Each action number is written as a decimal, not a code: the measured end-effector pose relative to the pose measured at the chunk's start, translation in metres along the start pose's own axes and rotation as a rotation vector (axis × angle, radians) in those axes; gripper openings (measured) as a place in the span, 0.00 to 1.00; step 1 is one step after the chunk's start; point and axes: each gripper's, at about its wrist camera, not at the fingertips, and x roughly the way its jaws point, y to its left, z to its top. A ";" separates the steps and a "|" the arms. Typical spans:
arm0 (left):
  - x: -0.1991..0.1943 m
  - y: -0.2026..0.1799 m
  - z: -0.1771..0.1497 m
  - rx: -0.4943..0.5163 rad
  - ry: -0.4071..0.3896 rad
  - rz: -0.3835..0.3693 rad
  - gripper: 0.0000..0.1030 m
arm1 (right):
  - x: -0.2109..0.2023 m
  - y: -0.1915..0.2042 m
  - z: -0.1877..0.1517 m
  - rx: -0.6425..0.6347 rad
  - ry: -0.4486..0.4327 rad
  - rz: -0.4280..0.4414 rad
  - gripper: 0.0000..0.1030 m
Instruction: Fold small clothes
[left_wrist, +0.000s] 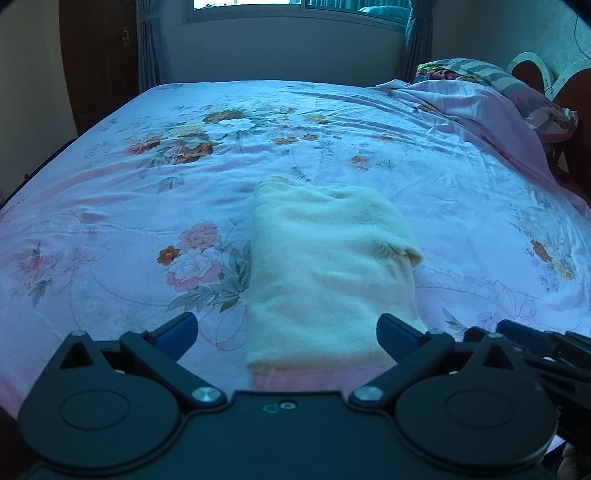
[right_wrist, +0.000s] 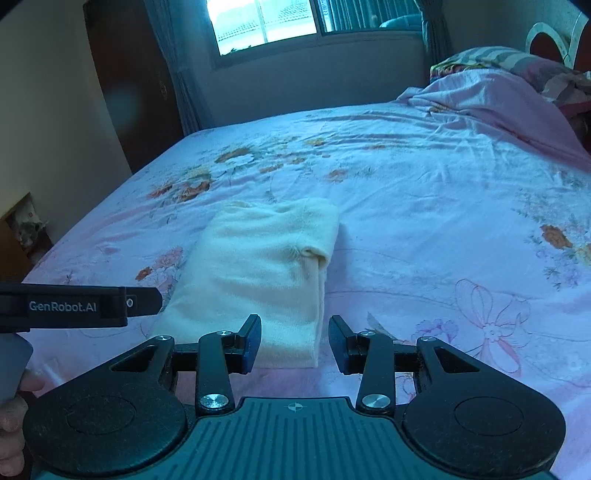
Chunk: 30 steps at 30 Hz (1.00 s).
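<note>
A bedroom bed (left_wrist: 424, 177) in floral pink sheets holds a folded cream garment (left_wrist: 328, 266), lying at 12 o'clock before the left gripper (left_wrist: 287, 334). Both it and the right gripper (right_wrist: 294, 343) hover level, jaws apart, holding nothing.

we see garment (left_wrist: 328, 269) cream-yellow, plain | bedsheet (left_wrist: 424, 177) pale pink w/ orange, pink & white flower print, grey-green leaves | grippers: left (left_wrist: 287, 334) & right (right_wrist: 294, 343) black w/ blue pads | pillow (left_wrist: 495, 79) grey-striped, floral | curtains (left_wrist: 147, 44) grey
</note>
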 end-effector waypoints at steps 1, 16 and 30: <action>-0.004 -0.001 -0.002 0.002 0.002 0.027 0.99 | -0.008 0.001 -0.001 0.001 -0.007 -0.002 0.39; -0.118 0.004 -0.031 -0.081 -0.251 -0.016 0.98 | -0.113 0.005 -0.025 -0.026 -0.165 0.039 0.60; -0.124 -0.033 -0.039 0.011 -0.226 0.036 0.98 | -0.144 -0.013 -0.018 0.006 -0.257 0.043 0.76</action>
